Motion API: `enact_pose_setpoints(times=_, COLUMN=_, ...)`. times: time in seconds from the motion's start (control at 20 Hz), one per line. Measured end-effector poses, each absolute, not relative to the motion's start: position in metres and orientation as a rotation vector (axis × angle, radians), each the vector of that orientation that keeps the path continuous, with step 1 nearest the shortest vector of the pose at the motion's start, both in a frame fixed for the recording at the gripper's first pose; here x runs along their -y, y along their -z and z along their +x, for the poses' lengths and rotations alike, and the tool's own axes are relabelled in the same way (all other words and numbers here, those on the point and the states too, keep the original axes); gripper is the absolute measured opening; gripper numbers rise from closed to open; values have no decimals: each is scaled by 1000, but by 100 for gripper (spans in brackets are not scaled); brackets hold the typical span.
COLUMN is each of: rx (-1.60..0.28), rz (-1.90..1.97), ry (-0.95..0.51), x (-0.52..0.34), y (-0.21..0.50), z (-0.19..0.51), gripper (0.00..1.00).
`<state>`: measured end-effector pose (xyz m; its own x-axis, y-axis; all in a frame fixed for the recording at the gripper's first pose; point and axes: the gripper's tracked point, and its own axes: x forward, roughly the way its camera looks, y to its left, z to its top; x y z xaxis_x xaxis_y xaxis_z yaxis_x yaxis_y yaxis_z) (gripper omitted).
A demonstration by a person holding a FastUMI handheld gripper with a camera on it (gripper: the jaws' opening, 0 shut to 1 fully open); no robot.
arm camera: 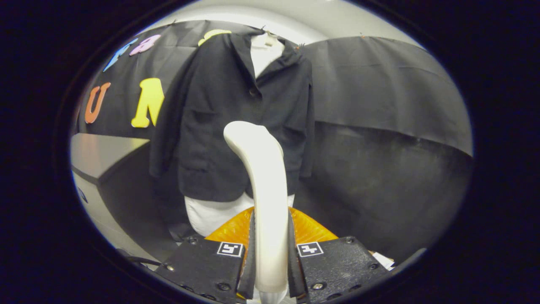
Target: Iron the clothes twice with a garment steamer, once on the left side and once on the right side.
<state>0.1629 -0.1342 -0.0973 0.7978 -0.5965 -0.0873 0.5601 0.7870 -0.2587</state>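
Our claw (270, 257) clamps both fingers on the white steamer (261, 177), whose head rises just ahead of them. Beyond it hangs the dark jacket (219, 126). We should keep the head upright and sweep each side slowly.

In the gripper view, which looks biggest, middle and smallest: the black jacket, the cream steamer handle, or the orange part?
1. Black jacket, hanging beyond the fingers.
2. Cream curved plastic steamer handle, gripped between the fingers; nearness to the camera makes it look larger than it is.
3. Orange translucent part behind the handle, partly hidden.
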Motion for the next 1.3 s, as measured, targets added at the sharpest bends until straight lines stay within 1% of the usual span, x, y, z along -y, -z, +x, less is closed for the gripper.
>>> enact_pose_setpoints(times=0.15, rx=-130, rz=-255, ry=585, x=95, y=68, z=149, gripper=33)
enact_pose_setpoints(times=0.35, rx=-68, rz=-278, ry=496, x=51, y=22, z=132, gripper=33)
enact_pose_setpoints(times=0.5, rx=-9, rz=-286, ry=399, x=21, y=-13, z=117, gripper=33)
enact_pose_setpoints(times=0.65, rx=50, rz=-283, ry=291, x=11, y=-32, z=89, gripper=33)
enact_pose_setpoints(times=0.85, rx=73, rz=-253, ry=170, x=9, y=-36, z=34, gripper=34)
enact_pose_setpoints(times=1.0, rx=70, rz=-211, ry=106, x=0, y=-31, z=1, gripper=33)
enact_pose_setpoints(times=1.15, rx=89, rz=-180, ry=81, x=1, y=-33, z=-29, gripper=34)
enact_pose_setpoints(times=1.3, rx=96, rz=-177, ry=81, x=-2, y=-33, z=-44, gripper=34)
